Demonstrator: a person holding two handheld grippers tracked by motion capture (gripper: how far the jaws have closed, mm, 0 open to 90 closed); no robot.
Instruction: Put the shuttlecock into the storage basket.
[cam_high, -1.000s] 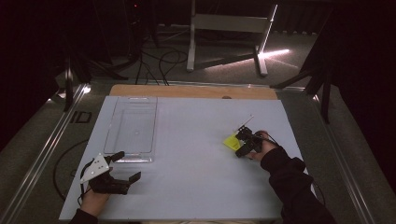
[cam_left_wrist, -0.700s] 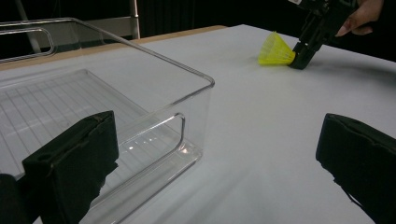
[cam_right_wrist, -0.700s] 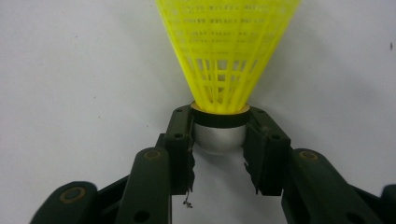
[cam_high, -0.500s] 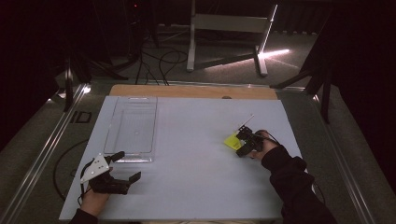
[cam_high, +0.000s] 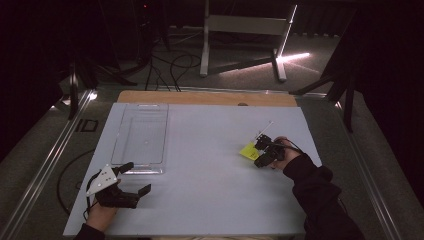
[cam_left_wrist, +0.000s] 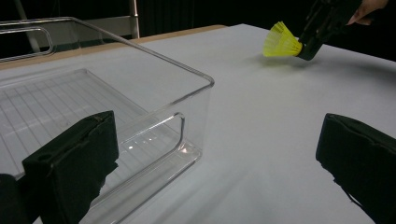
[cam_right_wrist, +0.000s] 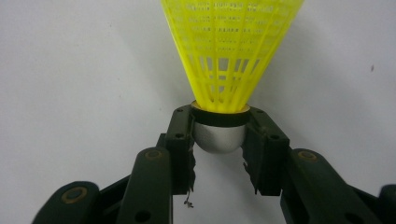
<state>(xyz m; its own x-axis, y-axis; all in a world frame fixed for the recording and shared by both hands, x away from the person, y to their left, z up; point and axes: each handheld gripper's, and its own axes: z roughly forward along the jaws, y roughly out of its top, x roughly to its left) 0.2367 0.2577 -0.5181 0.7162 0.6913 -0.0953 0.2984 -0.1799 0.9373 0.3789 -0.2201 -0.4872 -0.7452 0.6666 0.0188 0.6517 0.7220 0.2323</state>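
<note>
High view, taken from the left: the left gripper (cam_high: 131, 181) rests low on the white surface (cam_high: 210, 165) just in front of the clear plastic bin (cam_high: 141, 135), its jaws spread wide with nothing between them, seemingly parked beside the bin until it is needed. That bin sits open-topped and bare inside, a likely place for the shuttlecock to go. Well apart to the right, the right gripper (cam_high: 261, 151) has just been closing and now pinches the yellow shuttlecock (cam_high: 249, 151) by its rounded silver-grey base, the firm part, leaving the fragile mesh skirt free. The shuttlecock lies low at the surface, near its right edge.
</note>
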